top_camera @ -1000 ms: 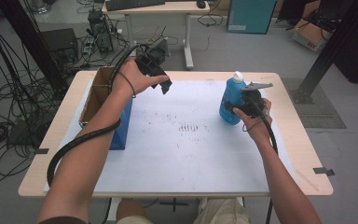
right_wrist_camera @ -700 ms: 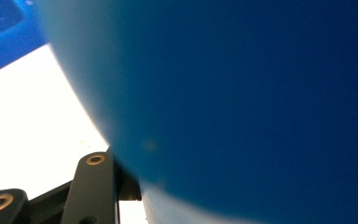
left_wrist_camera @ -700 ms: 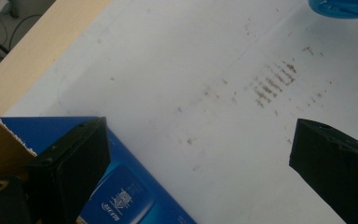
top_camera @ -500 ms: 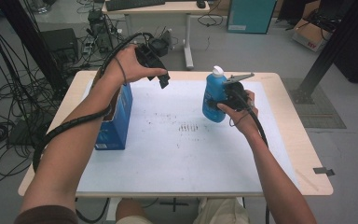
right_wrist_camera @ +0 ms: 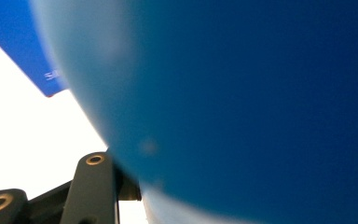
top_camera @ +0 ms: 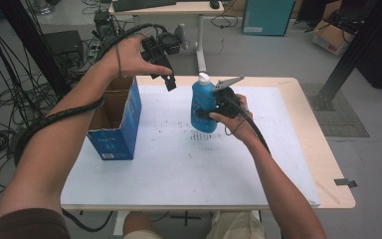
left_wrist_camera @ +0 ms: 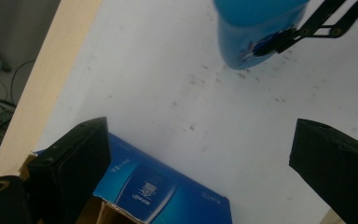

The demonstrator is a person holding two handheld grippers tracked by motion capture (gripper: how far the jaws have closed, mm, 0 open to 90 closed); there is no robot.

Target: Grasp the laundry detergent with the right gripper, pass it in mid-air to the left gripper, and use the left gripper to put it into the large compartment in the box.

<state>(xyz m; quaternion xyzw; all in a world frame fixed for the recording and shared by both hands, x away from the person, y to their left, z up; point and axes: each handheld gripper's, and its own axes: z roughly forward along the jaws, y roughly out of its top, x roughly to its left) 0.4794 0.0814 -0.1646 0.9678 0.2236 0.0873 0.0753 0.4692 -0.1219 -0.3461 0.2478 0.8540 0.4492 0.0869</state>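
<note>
My right gripper (top_camera: pixel 214 107) is clamped on the blue bottle (top_camera: pixel 203 103), holding it upright just above the table (top_camera: pixel 298 149) centre so it can travel toward the box (top_camera: pixel 114 132) at nine o'clock. My left gripper (top_camera: pixel 166 74), jaws spread and empty, hangs over the box's far corner, I judge to leave the opening free.

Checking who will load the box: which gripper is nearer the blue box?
Left. The left gripper hovers open above the blue box; the right gripper holds the blue bottle farther right.
</note>
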